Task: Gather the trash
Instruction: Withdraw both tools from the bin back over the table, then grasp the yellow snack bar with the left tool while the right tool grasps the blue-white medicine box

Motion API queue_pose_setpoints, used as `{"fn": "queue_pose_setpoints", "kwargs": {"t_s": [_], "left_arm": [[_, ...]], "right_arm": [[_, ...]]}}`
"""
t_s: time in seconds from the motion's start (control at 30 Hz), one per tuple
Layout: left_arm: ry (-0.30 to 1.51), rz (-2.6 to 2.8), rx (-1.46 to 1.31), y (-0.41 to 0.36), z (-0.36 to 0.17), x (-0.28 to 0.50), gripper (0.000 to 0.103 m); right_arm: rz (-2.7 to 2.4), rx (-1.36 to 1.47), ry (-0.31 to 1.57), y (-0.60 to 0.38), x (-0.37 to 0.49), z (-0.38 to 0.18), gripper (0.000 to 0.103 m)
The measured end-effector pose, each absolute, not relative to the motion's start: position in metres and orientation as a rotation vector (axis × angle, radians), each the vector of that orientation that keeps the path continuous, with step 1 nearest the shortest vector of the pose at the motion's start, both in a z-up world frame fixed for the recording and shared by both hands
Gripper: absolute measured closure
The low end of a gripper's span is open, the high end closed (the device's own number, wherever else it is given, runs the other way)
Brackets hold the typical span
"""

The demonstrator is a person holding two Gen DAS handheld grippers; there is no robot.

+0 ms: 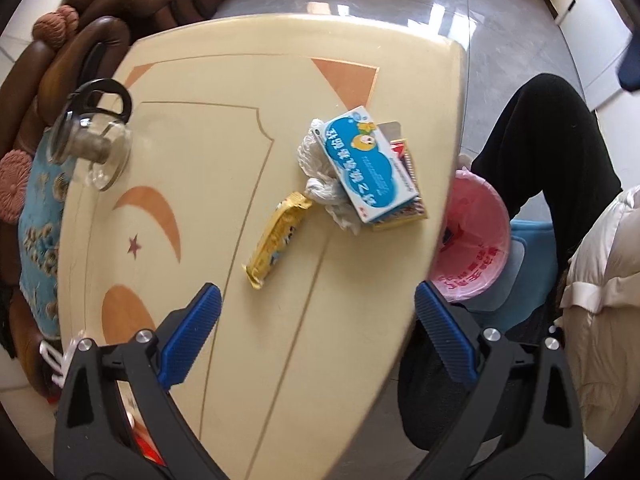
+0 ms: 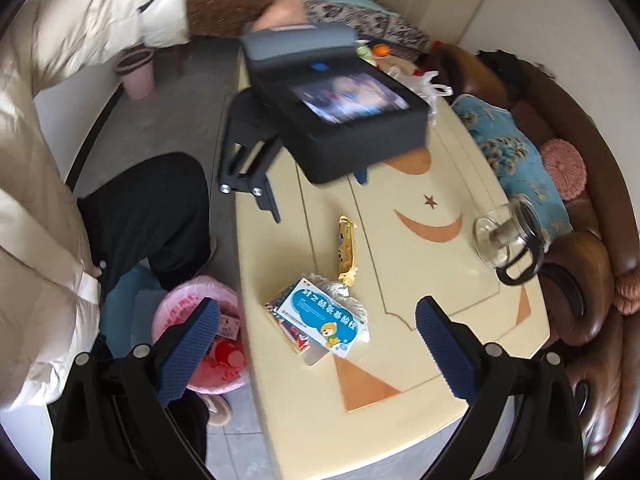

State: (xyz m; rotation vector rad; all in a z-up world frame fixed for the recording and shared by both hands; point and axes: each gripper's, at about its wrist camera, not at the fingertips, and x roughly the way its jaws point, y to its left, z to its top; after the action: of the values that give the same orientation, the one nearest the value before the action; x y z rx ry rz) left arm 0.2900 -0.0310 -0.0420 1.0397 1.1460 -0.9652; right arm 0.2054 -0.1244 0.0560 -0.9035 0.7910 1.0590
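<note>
Left wrist view — crumpled tissue (image 1: pixel 320 184) half-hidden under blue box (image 1: pixel 366 166)

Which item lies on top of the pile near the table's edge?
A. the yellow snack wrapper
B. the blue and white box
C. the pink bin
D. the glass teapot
B: the blue and white box sits over the crumpled white tissue and a flatter red-printed box.

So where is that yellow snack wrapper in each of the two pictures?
Left wrist view: the yellow snack wrapper lies mid-table, just left of the blue box.
Right wrist view: the wrapper lies mid-table, above the same box.
Shared landmark: the glass teapot near the sofa-side edge.
</note>
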Motion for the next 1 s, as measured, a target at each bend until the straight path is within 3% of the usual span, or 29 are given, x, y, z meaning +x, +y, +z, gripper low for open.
{"fn": "queue_pose_setpoints", "kwargs": {"t_s": [0.77, 1.0], "left_arm": [[1.316, -1.085, 1.141, -0.059, -0.174, 0.366, 0.008], [1.311, -1.138, 1.137, -0.063, -0.187, 0.375, 0.008]], "right_arm": [[1.258, -1.095, 0.975, -0.1, 0.269, -0.086, 0.007], [1.28, -1.151, 0.987, -0.095, 0.275, -0.122, 0.016]]}}
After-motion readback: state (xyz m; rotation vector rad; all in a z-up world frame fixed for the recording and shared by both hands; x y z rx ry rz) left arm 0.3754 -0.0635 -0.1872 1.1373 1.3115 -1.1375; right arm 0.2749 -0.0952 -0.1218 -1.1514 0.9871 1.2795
